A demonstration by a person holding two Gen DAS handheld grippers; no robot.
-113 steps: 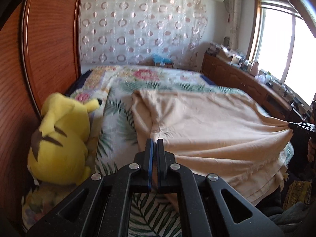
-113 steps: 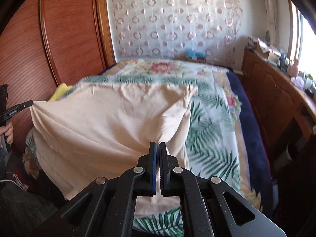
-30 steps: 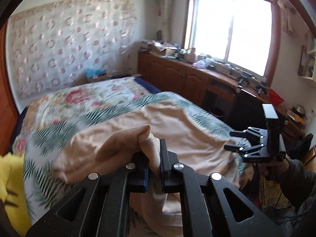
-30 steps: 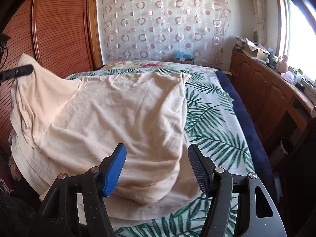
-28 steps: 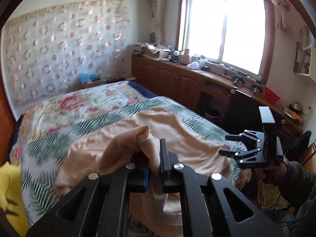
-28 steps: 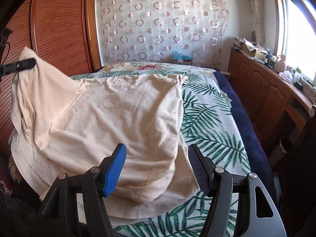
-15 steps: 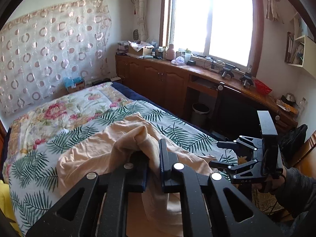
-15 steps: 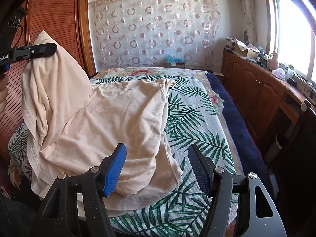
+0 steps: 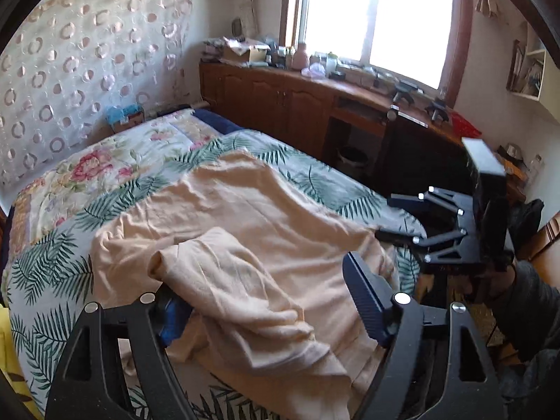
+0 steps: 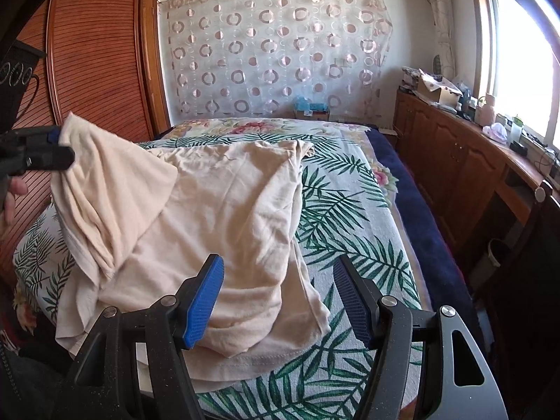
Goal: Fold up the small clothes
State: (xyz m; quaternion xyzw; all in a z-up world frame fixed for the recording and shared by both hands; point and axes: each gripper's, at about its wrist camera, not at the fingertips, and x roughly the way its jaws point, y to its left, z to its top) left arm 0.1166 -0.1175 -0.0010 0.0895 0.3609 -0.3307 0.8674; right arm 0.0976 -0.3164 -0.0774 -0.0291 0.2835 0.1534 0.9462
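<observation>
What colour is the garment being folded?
Pale peach garment, plain; clearest in the right wrist view.

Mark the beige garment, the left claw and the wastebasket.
beige garment [image 10: 231, 210], right wrist view, flat middle of the cloth.
left claw [image 9: 266, 306], left wrist view, midway between fingertips.
wastebasket [image 9: 351, 155], left wrist view, its rim.

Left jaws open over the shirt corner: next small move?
Probably draw the left gripper back: its jaws have just been opening, and the shirt corner drapes loosely between them, folded onto the body. The right gripper hovers open.
</observation>
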